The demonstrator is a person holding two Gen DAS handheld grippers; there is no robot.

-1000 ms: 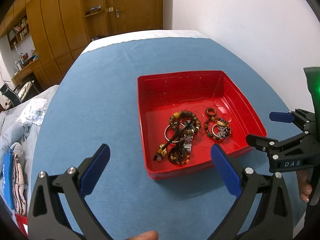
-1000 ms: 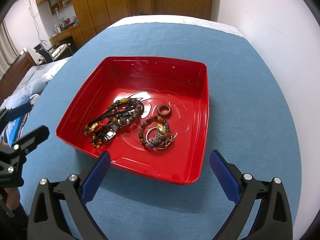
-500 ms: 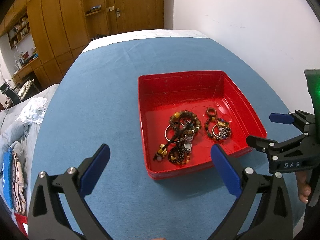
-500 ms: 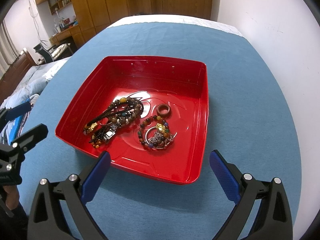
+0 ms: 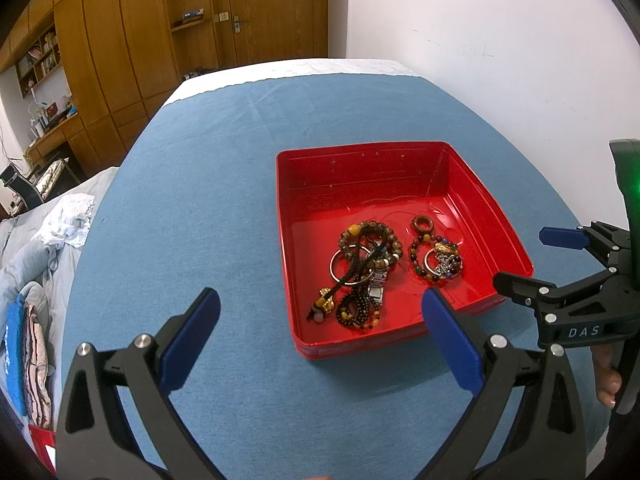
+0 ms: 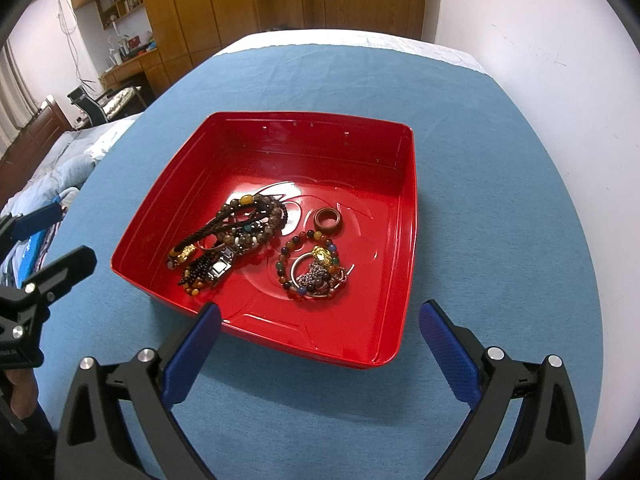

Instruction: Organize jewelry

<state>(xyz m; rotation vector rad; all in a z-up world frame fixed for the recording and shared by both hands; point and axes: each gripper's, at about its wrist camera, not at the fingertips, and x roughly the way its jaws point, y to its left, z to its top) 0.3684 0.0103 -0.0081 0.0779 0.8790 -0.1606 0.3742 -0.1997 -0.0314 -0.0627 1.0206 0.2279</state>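
Both pairs of tongs stand spread wide and hold nothing: the left tongs (image 5: 320, 328) hover over bare blue table (image 5: 192, 208) just short of the near-left corner of the red tray (image 5: 516, 256), and the right tongs (image 6: 320, 340) hover at the tray's near rim (image 6: 320, 354).

Just ahead of the right tongs, on the tray floor, lies a multicoloured bead bracelet (image 6: 290, 256) with a silver ring and chain cluster (image 6: 316, 276) inside it; just beyond these sits a brown ring (image 6: 327, 221). To their left, ahead of the left tongs, lies a tangle of dark bead strands (image 5: 366, 264) with a metal watch band (image 5: 376, 286) and a silver bangle (image 5: 348, 266).

Risks, as judged from this layout: a pinch into the tangle is likely to lift several strands together, since cords, beads and band overlap; a closing pad could push the light tray along the cloth; the small ring may slip from broad pads.

Hard to make out: which strands are separate pieces, how many lie in the tangle, and whether the chain is attached to the silver ring. No second container for sorted pieces is in view. The far end of the table (image 6: 360, 44) is bent by the lens.
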